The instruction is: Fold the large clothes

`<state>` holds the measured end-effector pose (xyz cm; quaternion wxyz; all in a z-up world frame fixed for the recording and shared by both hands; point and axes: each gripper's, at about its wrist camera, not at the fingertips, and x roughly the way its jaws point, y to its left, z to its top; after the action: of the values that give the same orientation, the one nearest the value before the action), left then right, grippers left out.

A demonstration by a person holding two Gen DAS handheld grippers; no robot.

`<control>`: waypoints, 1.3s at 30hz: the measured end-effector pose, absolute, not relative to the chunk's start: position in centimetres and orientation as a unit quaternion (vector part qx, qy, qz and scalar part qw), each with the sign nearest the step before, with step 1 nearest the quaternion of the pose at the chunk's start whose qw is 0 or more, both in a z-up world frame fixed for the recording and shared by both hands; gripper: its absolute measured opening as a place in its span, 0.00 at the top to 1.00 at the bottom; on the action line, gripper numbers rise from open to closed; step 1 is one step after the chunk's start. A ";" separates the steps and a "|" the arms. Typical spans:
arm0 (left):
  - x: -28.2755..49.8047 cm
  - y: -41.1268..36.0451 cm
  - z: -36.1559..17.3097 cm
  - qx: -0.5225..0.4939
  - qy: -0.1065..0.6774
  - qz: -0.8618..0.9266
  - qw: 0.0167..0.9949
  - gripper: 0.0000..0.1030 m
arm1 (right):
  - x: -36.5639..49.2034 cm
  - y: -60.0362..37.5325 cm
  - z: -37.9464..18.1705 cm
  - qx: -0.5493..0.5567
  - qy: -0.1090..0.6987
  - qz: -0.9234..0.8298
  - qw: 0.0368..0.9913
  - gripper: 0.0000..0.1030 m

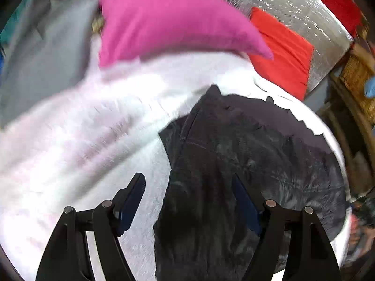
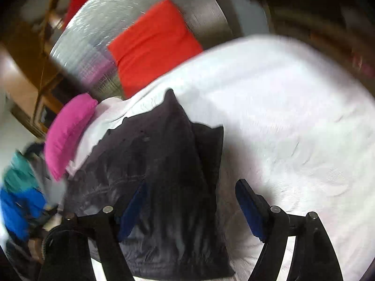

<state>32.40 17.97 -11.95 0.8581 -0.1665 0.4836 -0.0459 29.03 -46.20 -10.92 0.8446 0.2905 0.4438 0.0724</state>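
The main risk, as I judge it, is a bad re-grasp. Both frames are smeared, and the dark charcoal quilted garment (image 1: 246, 164) lies in bunched layers, so a claw coming down quickly could pinch only the top layer or catch the white textured bed cover (image 1: 82, 140) beneath it. Either would drag the fold askew. A second risk is the crowding: a swept edge could snag the magenta pillow (image 1: 164, 18) or knock the folded orange-red cloth (image 1: 281, 53) lying on the silvery quilted sheet (image 1: 293, 2).

In the left wrist view, the grey fabric (image 1: 42, 46) fills the upper left, the magenta pillow sits upper centre and the orange-red cloth upper right. The left gripper (image 1: 188, 192) stands released with nothing pinched. Its left finger hangs over the white cover; its right finger is over the dark garment, which spreads across the centre and lower right.

In the right wrist view, a blue and teal heap of clothes (image 2: 18, 199) sits at lower left, with the magenta pillow (image 2: 68, 135) just above it. The dark garment (image 2: 164, 175) runs from the centre down to the bottom edge. The right gripper (image 2: 192, 199) is likewise spread and empty: its left finger is over the garment, its right finger over the white cover (image 2: 293, 117). The garment's right edge lies between the fingers.
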 end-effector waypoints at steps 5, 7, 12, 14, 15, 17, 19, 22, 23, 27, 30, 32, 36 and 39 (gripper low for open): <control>33.8 17.6 -13.7 -0.215 0.502 -0.109 0.830 0.26 | 31.3 -45.6 -13.0 0.318 0.463 0.119 0.819 0.22; 34.3 16.8 -13.8 -0.209 0.504 -0.121 0.829 0.25 | 32.0 -45.1 -13.5 0.315 0.475 0.135 0.810 0.22; 35.7 15.5 -15.0 -0.180 0.522 -0.123 0.824 0.22 | 32.6 -44.4 -13.9 0.289 0.488 0.149 0.810 0.22; 36.0 15.3 -15.4 -0.171 0.527 -0.114 0.825 0.22 | 32.9 -43.6 -13.8 0.267 0.495 0.153 0.813 0.36; 36.1 15.1 -15.5 -0.166 0.527 -0.106 0.826 0.23 | 33.1 -43.2 -13.8 0.256 0.502 0.152 0.812 0.45; 36.1 14.7 -15.7 -0.152 0.530 -0.097 0.829 0.37 | 33.3 -42.6 -13.8 0.240 0.508 0.150 0.813 0.52; 36.2 14.4 -15.5 -0.150 0.533 -0.100 0.827 0.55 | 33.8 -42.1 -13.5 0.236 0.514 0.146 0.812 0.63; 36.5 13.0 -14.2 -0.116 0.541 -0.085 0.829 0.73 | 33.8 -40.9 -11.8 0.205 0.520 0.139 0.818 0.77; 36.5 12.4 -13.4 -0.094 0.541 -0.076 0.832 0.76 | 33.6 -40.5 -10.8 0.196 0.519 0.138 0.820 0.79; 35.7 11.1 -8.7 -0.045 0.513 -0.067 0.855 0.81 | 32.7 -38.9 -4.7 0.164 0.494 0.150 0.841 0.81; 33.6 10.6 -4.3 -0.034 0.475 -0.069 0.876 0.83 | 31.1 -37.4 -0.3 0.140 0.472 0.160 0.855 0.82; 31.4 10.5 -1.7 -0.026 0.452 -0.074 0.888 0.84 | 29.4 -36.9 2.0 0.129 0.457 0.167 0.864 0.83; 25.5 11.1 1.4 -0.007 0.405 -0.081 0.911 0.84 | 24.4 -37.2 4.7 0.121 0.432 0.180 0.876 0.83; 20.8 12.1 0.1 -0.015 0.400 -0.087 0.912 0.84 | 19.5 -38.0 3.6 0.120 0.433 0.182 0.875 0.83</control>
<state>20.77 12.13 0.09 0.9124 -0.0153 0.3997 -0.0868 19.51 -37.96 3.59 0.8748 0.1198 0.4329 0.1816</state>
